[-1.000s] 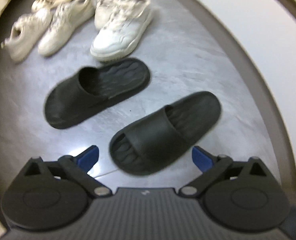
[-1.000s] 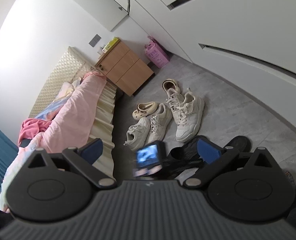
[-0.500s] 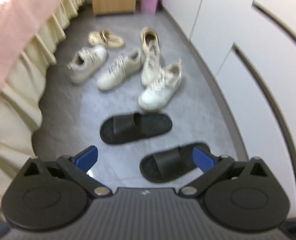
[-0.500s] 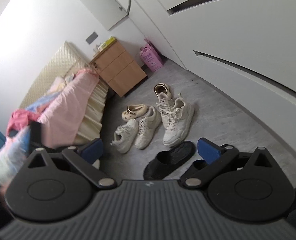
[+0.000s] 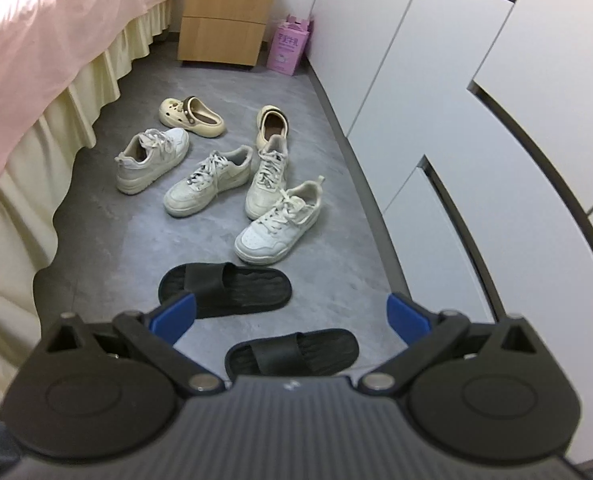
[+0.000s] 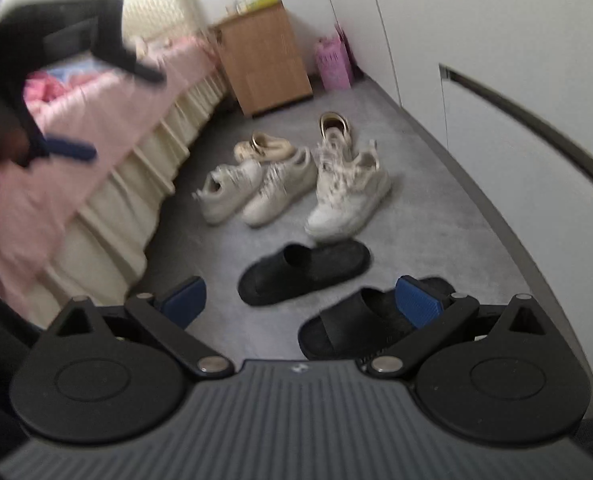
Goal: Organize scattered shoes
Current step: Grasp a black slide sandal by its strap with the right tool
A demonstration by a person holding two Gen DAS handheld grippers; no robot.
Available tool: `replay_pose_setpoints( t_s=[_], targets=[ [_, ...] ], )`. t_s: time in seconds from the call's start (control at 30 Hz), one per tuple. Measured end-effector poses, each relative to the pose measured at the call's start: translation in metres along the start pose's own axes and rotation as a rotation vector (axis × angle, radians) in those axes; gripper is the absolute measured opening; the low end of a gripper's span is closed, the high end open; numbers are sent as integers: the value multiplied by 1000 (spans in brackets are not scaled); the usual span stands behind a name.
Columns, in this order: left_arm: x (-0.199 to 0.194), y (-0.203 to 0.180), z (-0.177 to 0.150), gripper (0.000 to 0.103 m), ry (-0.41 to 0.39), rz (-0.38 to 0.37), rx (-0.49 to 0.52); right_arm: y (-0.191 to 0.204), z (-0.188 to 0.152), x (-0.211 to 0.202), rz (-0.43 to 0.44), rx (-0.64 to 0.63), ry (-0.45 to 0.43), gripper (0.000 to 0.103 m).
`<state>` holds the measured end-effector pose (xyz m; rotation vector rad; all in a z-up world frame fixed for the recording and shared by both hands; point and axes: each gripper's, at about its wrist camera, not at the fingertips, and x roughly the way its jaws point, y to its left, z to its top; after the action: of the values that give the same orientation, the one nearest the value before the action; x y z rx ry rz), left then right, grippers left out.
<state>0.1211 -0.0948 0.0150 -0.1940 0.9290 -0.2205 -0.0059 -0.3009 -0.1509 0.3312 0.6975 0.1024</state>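
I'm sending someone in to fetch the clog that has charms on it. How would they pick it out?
Start at the wooden drawer cabinet by the bed's cream skirt. On the grey floor before it lies a cream rubber clog, farthest of the shoes. Unlike the plain clog nearer the wardrobe, its toe carries small charms.

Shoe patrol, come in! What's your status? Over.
Left gripper and right gripper: jaws open, empty. Black slides, white sneakers, cream clogs scattered on floor. Nothing blocking. Over.
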Motion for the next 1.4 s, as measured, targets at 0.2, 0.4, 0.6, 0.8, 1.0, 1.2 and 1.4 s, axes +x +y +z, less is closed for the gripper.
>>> replay_pose_setpoints(
  t_s=[0.2, 0.4, 0.6, 0.8, 1.0, 1.2, 1.4],
  targets=[
    [-4, -2, -2, 103, -16, 4, -23, 15, -28, 75, -65, -157, 59, 103],
    [-9, 11, -8, 103, -33, 48, -29, 1, -55, 164, -125, -353, 143, 103],
    [-9, 32, -12, 103, -26, 88, -54, -12, -82, 254, -184, -548, 227, 103],
    [-7, 54, -14, 103, -11, 130, -92, -19, -97, 299, -218, -511, 278, 102],
    [4, 67, -18, 103, 83, 69, -176, -29, -107, 320, -181, -430, 286, 92],
    [8, 65, -28, 103, 109, 69, -147, -44, -109, 321, -243, -473, 221, 91],
    [10, 56, -33, 103, 108, 73, -116, -98, -90, 319, -358, -446, 232, 91]
  ],
)
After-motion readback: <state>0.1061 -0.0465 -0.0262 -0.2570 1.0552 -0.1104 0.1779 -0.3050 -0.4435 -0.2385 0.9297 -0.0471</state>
